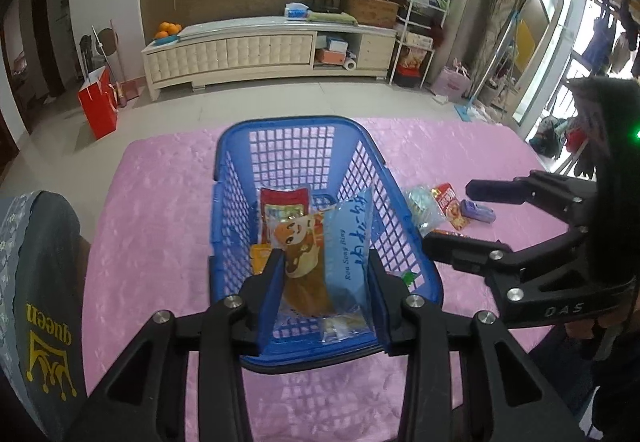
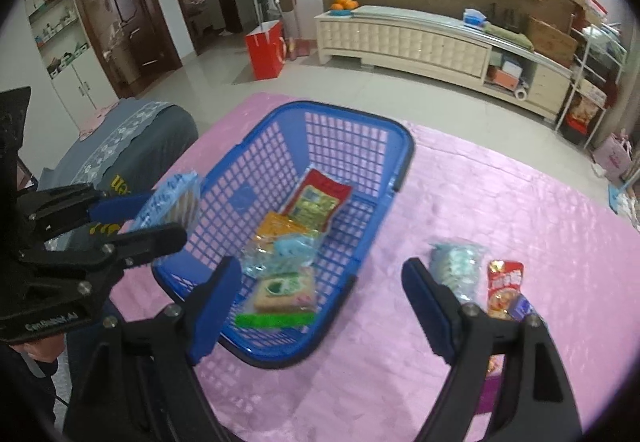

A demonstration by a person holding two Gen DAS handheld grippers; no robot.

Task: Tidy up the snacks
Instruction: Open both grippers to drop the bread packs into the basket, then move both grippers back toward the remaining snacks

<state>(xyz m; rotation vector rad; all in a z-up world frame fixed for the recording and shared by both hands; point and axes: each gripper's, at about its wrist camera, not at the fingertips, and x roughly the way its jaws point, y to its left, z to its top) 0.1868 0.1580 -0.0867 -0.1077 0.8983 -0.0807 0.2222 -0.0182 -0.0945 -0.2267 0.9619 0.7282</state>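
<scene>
Between my left claw's (image 1: 326,284) pads: one pale-blue snack packet (image 1: 349,242), clamped above the blue basket (image 1: 240,178); my right claw (image 2: 324,306), wide open, empty, at three o'clock.

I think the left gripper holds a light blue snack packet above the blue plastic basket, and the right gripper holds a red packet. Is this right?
Not quite. The right gripper holds nothing; the right wrist view shows its jaws wide apart. The left gripper does hold the light blue snack packet above the blue plastic basket.

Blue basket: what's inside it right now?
Inside the blue basket: a red-topped packet, an orange packet, pale blue wrappers, a green-labelled cake and a green stick. Anything beneath these is covered.
</scene>
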